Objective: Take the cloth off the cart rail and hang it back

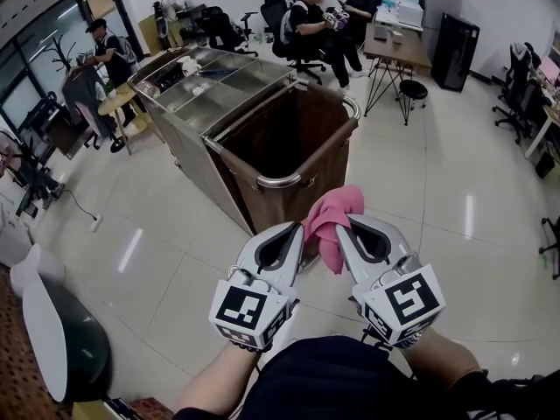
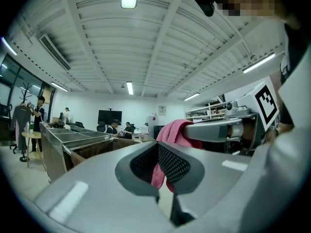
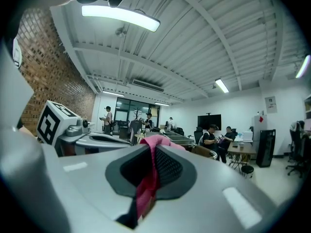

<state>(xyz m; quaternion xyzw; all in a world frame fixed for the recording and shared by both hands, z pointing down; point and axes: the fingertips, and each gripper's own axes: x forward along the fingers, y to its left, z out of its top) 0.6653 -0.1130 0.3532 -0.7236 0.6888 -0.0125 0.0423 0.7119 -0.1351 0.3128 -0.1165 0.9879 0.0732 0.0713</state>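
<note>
- Right hand-held gripper (image 1: 341, 223) is clamping its jaws tight on the pink cloth (image 1: 337, 204), which is bunching over the tips and hanging down between the two grippers.
- Left hand-held gripper (image 1: 300, 227) is pinching the same cloth, jaws closed on it.
- Cloth is hanging in the air just short of the cart rail (image 1: 282, 182), not touching it.

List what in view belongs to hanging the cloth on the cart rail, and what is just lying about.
Belongs to the job:
pink cloth, gripped by the left tongs and the right tongs
cart rail
cart

Just lying about:
round stool
desk
black cabinet
</note>
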